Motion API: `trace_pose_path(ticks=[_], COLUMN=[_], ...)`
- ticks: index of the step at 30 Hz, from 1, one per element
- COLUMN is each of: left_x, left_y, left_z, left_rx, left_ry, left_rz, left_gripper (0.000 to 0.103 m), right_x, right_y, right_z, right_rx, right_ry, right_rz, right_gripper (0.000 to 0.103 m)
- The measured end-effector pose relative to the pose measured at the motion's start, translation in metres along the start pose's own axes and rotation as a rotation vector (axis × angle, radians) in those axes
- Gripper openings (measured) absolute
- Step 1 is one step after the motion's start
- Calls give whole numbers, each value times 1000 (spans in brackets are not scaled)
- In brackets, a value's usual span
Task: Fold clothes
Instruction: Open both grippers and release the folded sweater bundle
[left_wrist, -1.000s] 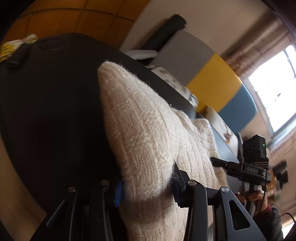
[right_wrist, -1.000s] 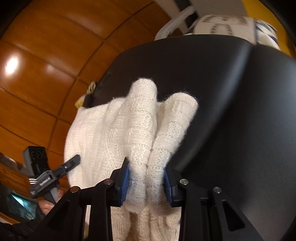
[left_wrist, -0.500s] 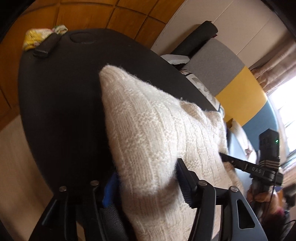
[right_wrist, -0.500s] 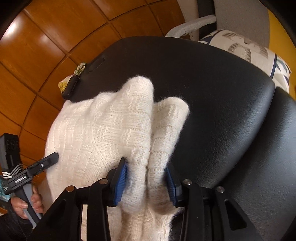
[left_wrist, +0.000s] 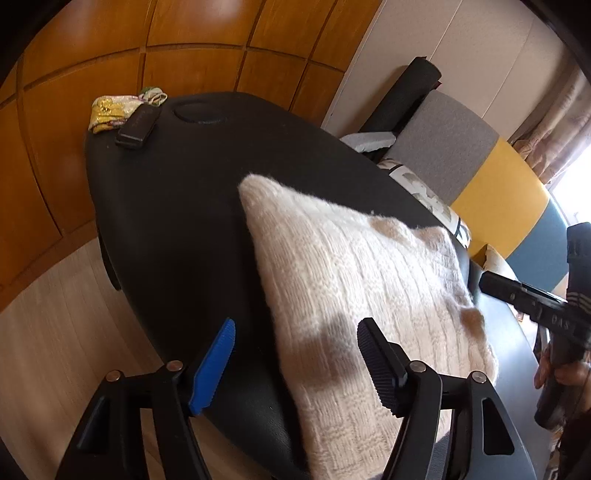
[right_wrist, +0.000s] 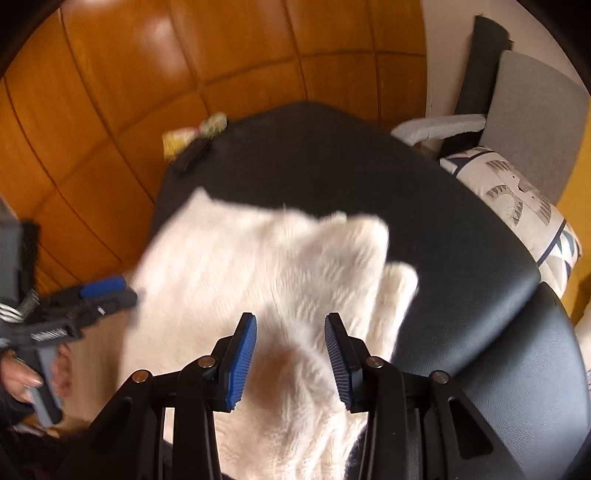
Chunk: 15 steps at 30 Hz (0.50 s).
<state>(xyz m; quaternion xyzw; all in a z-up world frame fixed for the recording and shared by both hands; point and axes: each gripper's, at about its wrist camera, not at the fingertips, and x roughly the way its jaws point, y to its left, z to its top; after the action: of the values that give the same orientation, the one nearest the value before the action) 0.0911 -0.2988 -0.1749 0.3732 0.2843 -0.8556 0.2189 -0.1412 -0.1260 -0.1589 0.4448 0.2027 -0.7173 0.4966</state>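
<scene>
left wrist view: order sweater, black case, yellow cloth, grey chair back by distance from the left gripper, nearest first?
From the left gripper, jaws opening, nothing pressed between them:
1. Cream sweater, just ahead, lying on the black table.
2. Black case, far left corner of the table.
3. Yellow cloth, touching the case, at the very edge behind it.
Grey chair back, off the table at upper right: too close to call against 2 and 3.

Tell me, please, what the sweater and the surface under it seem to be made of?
Sweater: cream knitted yarn, probably wool or a wool-like blend; ribbed and blocked stitch rows and a fuzzy halo along its edges show this. Surface: black, smooth, slightly glossy, with soft highlights and rounded padded edges; it looks like leather or faux leather, which one I cannot tell.
</scene>
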Motion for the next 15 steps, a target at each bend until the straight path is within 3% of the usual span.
trace_pose_path(ticks=[3,8,12,15], left_x=[3,22,18,-2], left_y=[-15,-31,-35,-39], left_z=[-3,-12,-14,-10], left_rx=[24,56,76,108], left_ry=[5,61,49,-24], left_rz=[-2,18,57,134], left_gripper=[70,73,73,74], right_x=[22,24,3,-27], right_y=[-9,-18,-5,17], right_z=[-9,-15,-20,-23], right_rx=[37,102,161,217], right_ry=[77,47,-36,-171], right_rz=[-47,-45,-113,-158], right_gripper=[37,37,39,39])
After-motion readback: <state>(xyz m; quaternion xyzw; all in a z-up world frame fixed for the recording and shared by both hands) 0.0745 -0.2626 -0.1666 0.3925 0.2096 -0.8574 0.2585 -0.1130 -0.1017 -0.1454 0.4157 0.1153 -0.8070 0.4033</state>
